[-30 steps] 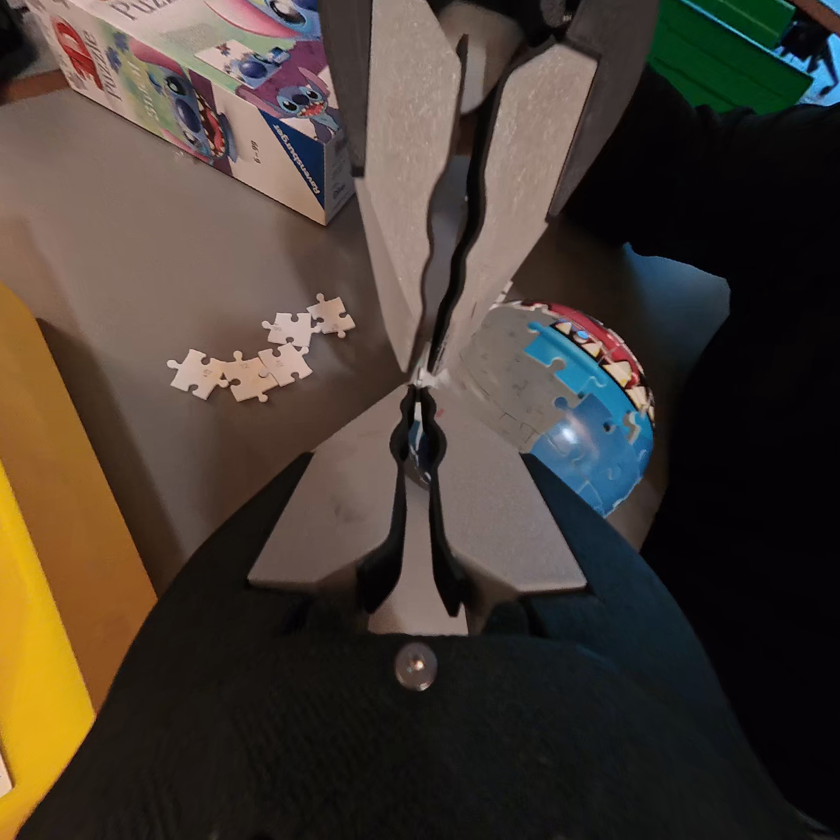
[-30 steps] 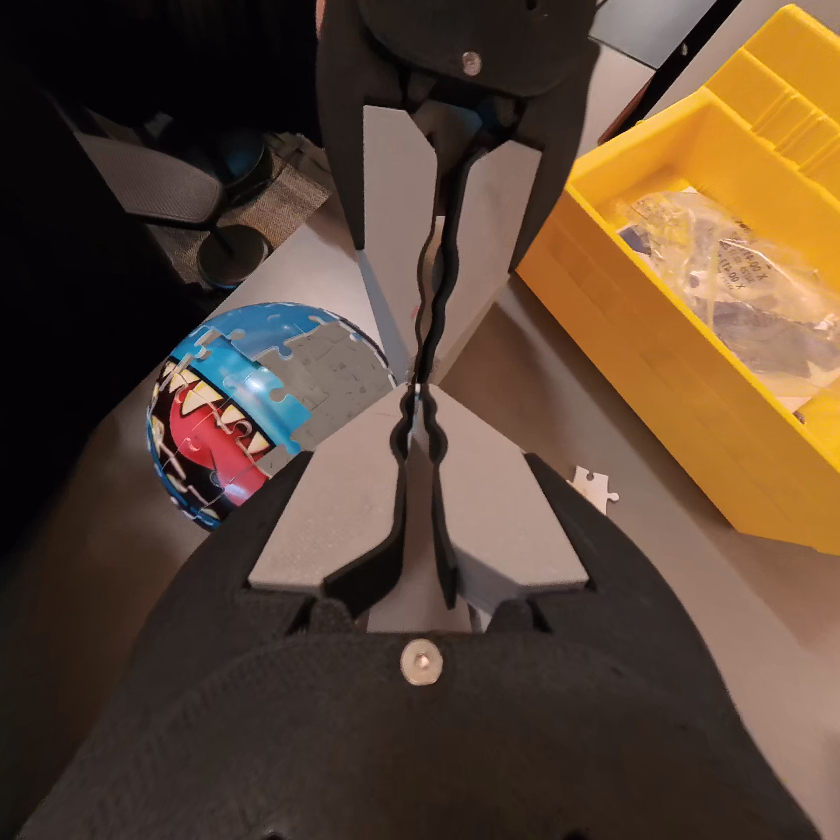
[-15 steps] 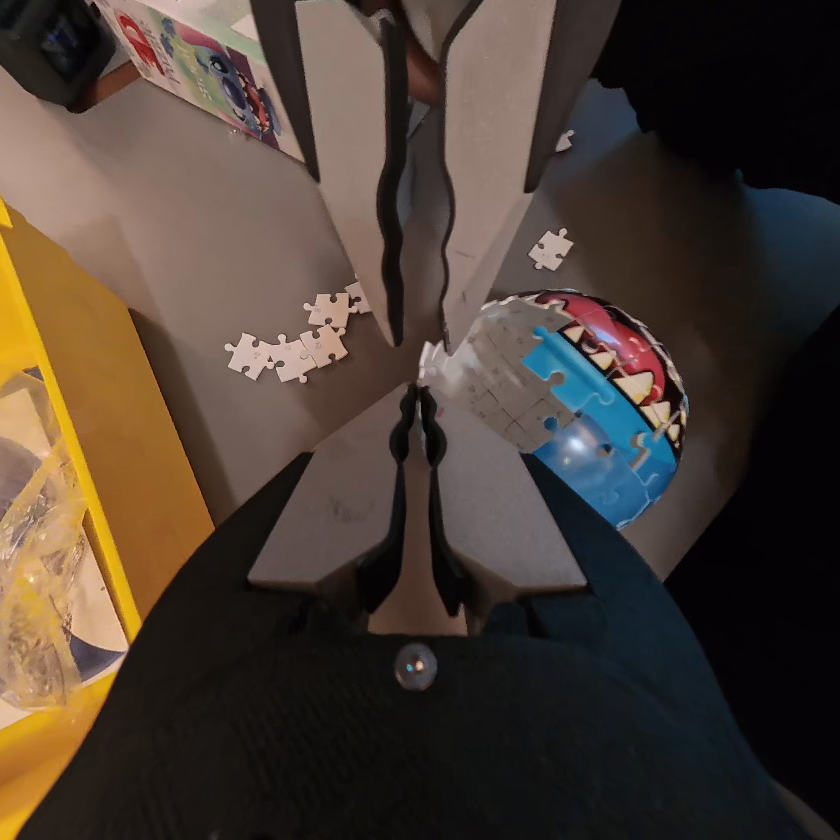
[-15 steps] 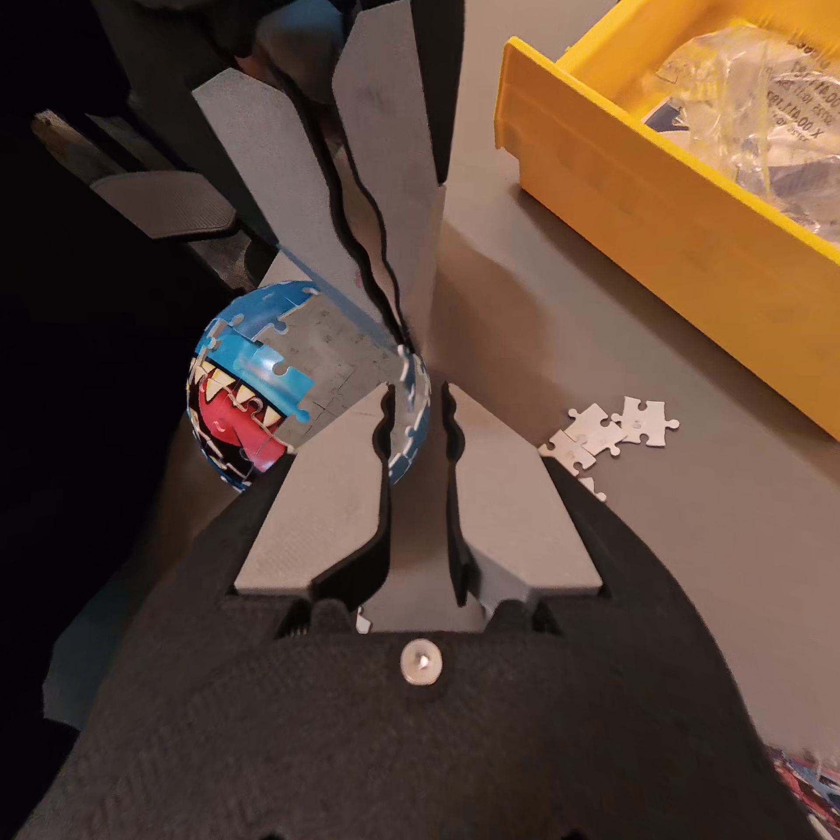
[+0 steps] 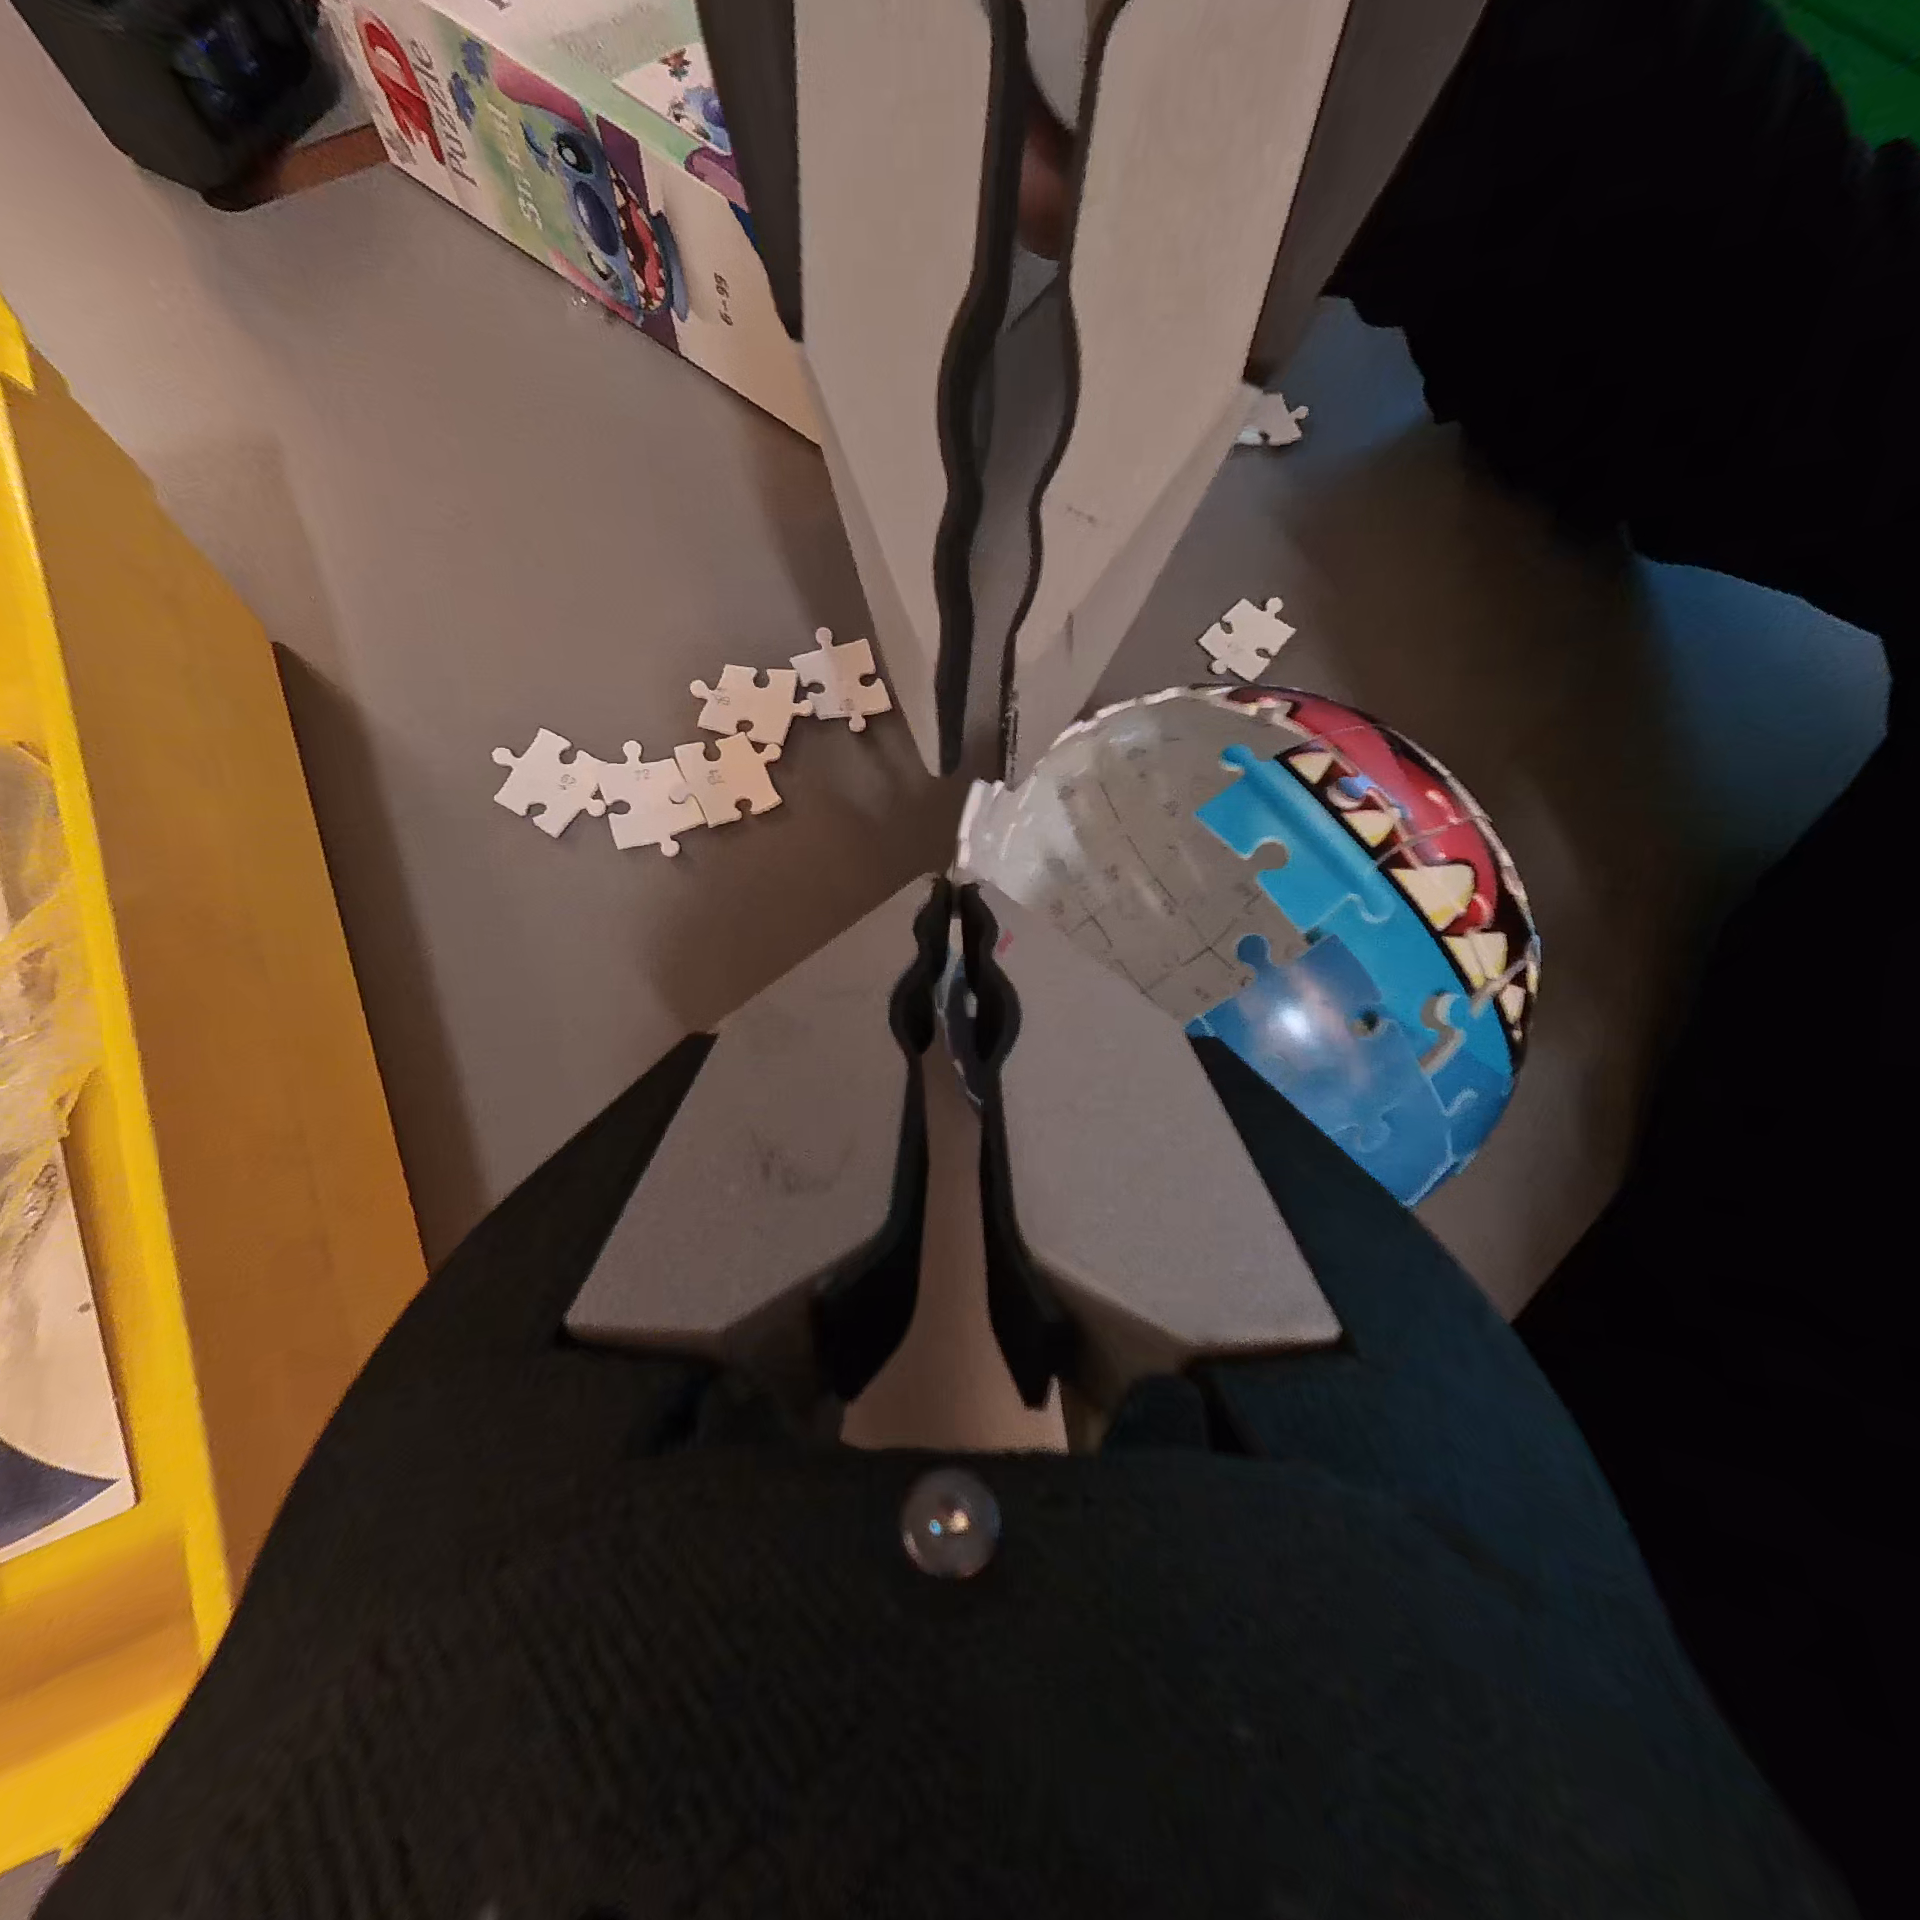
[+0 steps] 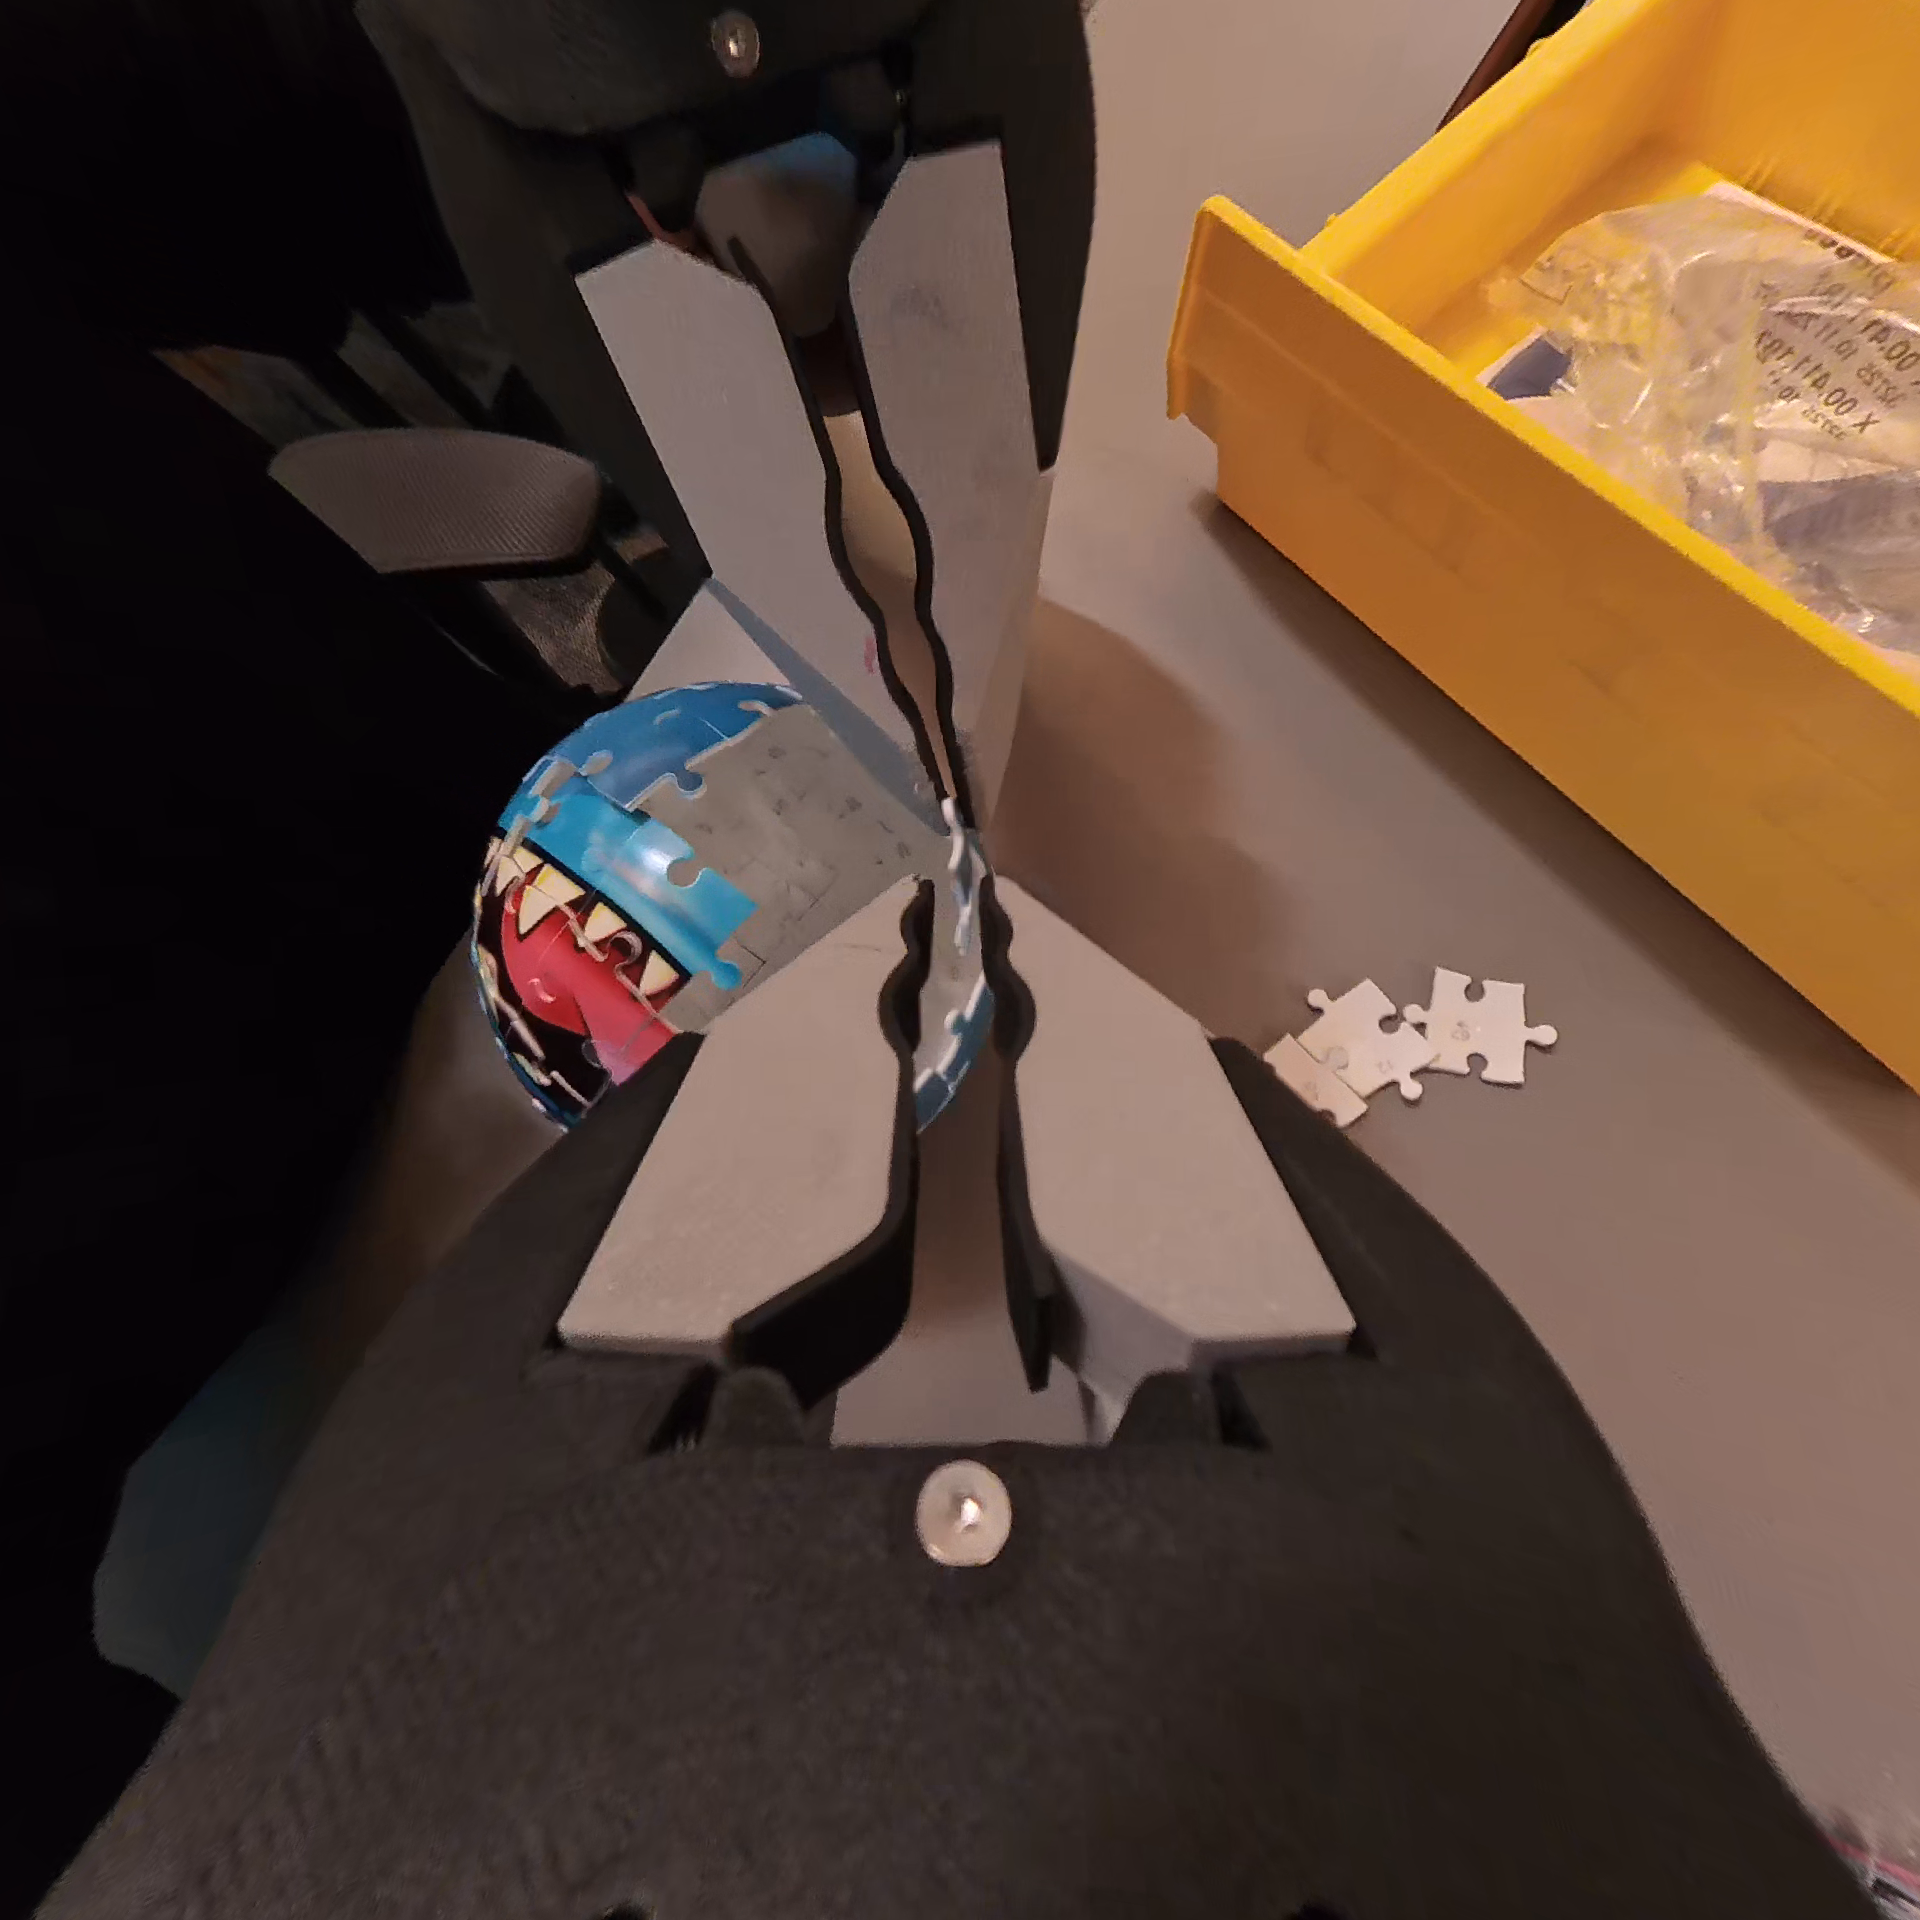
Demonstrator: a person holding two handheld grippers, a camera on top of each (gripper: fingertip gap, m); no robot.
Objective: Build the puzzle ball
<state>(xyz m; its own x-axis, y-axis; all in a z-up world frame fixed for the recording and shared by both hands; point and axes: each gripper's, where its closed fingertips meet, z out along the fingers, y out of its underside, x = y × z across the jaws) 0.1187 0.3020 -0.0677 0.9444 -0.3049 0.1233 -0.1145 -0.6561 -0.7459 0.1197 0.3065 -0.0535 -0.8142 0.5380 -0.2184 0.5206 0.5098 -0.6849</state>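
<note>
The puzzle ball [image 5: 1288,935], partly built, rests on the table [image 5: 499,499]. The left gripper [image 5: 954,902], nearly together, pinches its open rim at 9 o'clock; the right gripper [image 6: 956,894] stands slightly apart over that rim. Next likely comes fetching a loose piece [image 5: 1247,639] from 12 o'clock.

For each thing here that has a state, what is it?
Left gripper: shut on the ball's rim.
Right gripper: open, straddling the rim.
Ball: part built, open, inside showing.
Loose pieces: face down, some joined.
Box: lying on table.
Bin: open, holding a bag.
</note>
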